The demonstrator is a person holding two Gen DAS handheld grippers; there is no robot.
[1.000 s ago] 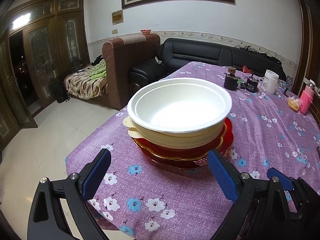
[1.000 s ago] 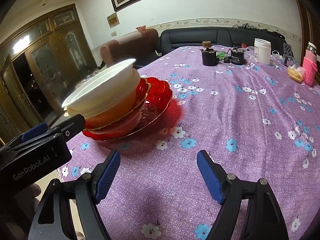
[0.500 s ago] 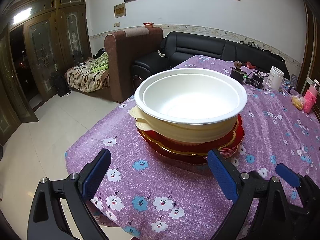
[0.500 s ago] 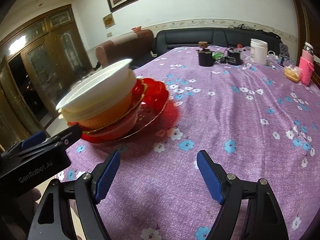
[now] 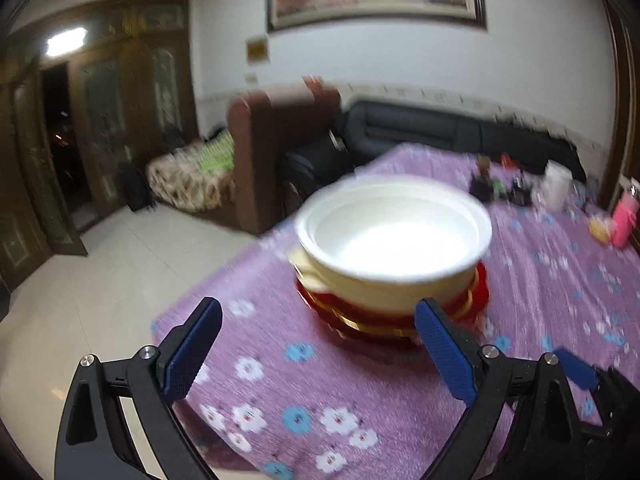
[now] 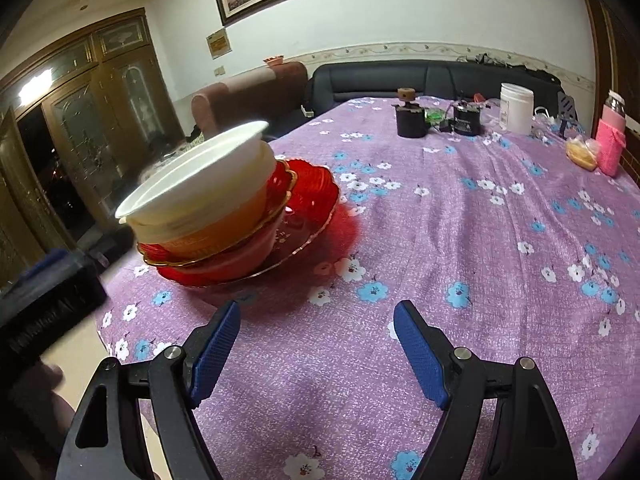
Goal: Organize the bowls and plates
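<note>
- Dishware forms one nested stack (image 6: 224,216) near the table's (image 6: 460,240) left edge, toward its near corner.
- Stack order, top down: white bowl (image 5: 394,232), cream bowl (image 5: 400,294), gold-rimmed red bowl (image 6: 280,184), wide red plate (image 6: 316,204) at the bottom. Further pieces may sit between these; the views do not settle it.
- Left gripper (image 5: 320,350): jaws spread wide, nothing between them, held short of the stack on its near side. The left view is blurred.
- Right gripper (image 6: 316,354): jaws released and empty, above bare tablecloth to the right of the stack.
- Far end of the table: a white jar (image 6: 516,108) and a pink bottle (image 6: 610,140), well apart from the stack.
- Step in hand: undetermined. Nested dishes with both grippers empty fit two stages, namely a stack about to be taken apart and sorted, or a stack just completed.
- Next move: dependent on which stage applies. Any grasp on the stack calls for a hold on one rim only, since the upper bowls sit loosely and could shift.
</note>
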